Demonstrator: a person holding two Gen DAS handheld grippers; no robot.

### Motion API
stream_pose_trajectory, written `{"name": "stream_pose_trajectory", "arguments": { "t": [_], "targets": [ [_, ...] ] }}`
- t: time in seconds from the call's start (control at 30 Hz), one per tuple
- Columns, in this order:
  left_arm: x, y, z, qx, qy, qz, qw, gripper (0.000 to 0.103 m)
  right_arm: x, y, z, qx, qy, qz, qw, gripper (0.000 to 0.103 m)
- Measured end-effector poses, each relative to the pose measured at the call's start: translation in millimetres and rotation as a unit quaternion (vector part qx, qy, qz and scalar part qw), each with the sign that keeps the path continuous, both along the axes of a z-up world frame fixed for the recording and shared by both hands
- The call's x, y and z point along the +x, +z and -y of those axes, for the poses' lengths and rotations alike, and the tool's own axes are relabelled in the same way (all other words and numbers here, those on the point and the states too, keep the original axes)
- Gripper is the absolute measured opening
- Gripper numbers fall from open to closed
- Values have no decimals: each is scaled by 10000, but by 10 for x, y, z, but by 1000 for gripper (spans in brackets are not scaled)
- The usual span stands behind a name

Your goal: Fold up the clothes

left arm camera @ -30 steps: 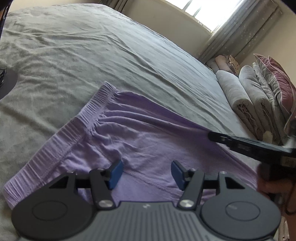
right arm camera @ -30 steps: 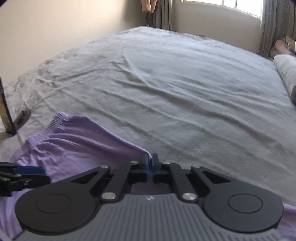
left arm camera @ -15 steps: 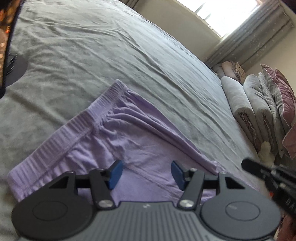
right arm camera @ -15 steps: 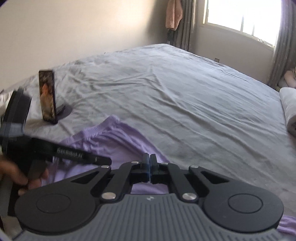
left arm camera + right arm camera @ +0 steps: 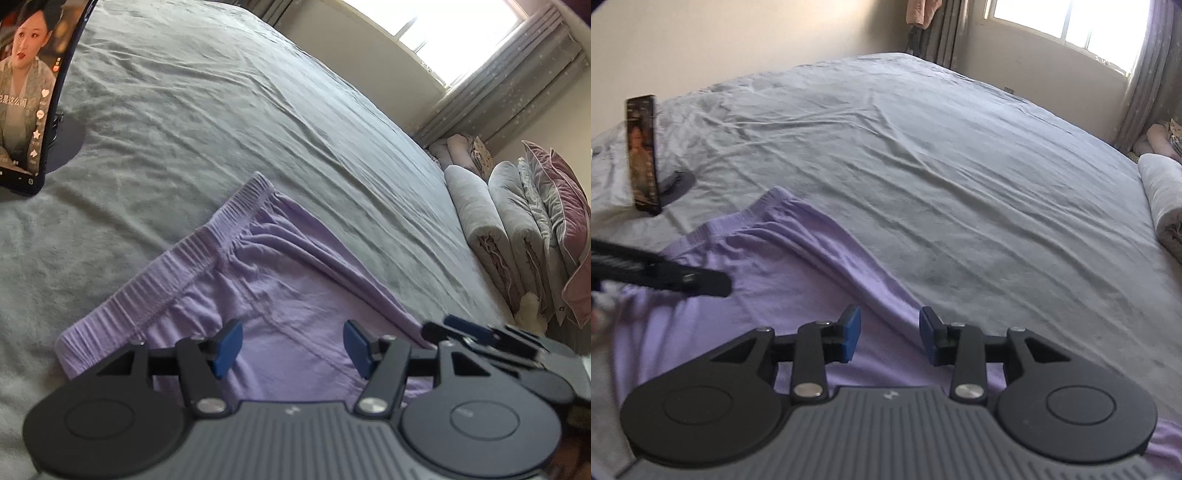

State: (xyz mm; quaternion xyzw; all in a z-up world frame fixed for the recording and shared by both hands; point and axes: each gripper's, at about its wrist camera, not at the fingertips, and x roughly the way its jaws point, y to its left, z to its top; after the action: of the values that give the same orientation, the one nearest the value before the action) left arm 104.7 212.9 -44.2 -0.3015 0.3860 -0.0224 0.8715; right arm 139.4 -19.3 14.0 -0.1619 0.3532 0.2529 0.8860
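Purple shorts (image 5: 258, 295) lie flat-ish on the grey bed sheet (image 5: 258, 129), waistband (image 5: 177, 266) toward the far left, leg part running toward the near right. Some bunched ridges run from under the waistband along the far edge.

L gripper (image 5: 291, 345): fingers spread wide, nothing btwn the blue pads (image 5: 227, 349), hovering over the mid seam of the shorts. R gripper (image 5: 890, 334): also released, pads apart, no cloth in them, sitting over the near/right part of the shorts next to the long ridge fold (image 5: 849, 266). Can't tell if either set of tips touches the fabric.

Phone on stand (image 5: 642, 155) sits just beyond the waistband, video playing. Rolled blankets + pillows (image 5: 517, 229) stacked at the far right of the bed, well apart from the shorts.

Step in hand, my read: garment laid out, both grippers free, next is re-grip for a fold.

How to do it well:
- Smooth the ridge w/ the R side first, else the crease gets locked into the fold.
- Pinch both layers, not just the top one; thin knit slips and separates easily.
- L takes an edge near the waistband, R takes the matching hem edge, so the fold line stays straight.
- Lift low, carry over together, and set down w/ edges aligned before letting go.
- Keep the cloth clear of the phone stand when swinging toward the waistband.

Risk: uneven pull from one side skews the fold.
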Motion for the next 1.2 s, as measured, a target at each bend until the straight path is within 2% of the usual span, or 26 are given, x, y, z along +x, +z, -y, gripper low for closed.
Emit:
{"name": "stream_pose_trajectory", "arguments": {
  "t": [0.3,0.53,0.6,0.67,0.93,1.2],
  "targets": [
    [61,-39,-25,10,-69,-36,10000,62,509,-227,-166,186,-158,-357,9991,39],
    [108,-61,-65,-40,-83,-50,9999,62,678,-385,-290,332,-178,-542,9978,39],
    [114,-70,-65,-51,-79,-52,9999,62,607,-309,-276,388,-142,-489,9979,30],
    [126,-76,-64,-51,-69,-63,9999,62,535,-232,-262,445,-105,-435,9980,2],
    [130,-74,-48,-39,31,-57,10000,62,250,74,-206,671,40,-222,9975,2],
    [-25,14,-83,-116,71,-10,9999,63,-136,390,-144,833,163,62,9964,2]
  ]
}}
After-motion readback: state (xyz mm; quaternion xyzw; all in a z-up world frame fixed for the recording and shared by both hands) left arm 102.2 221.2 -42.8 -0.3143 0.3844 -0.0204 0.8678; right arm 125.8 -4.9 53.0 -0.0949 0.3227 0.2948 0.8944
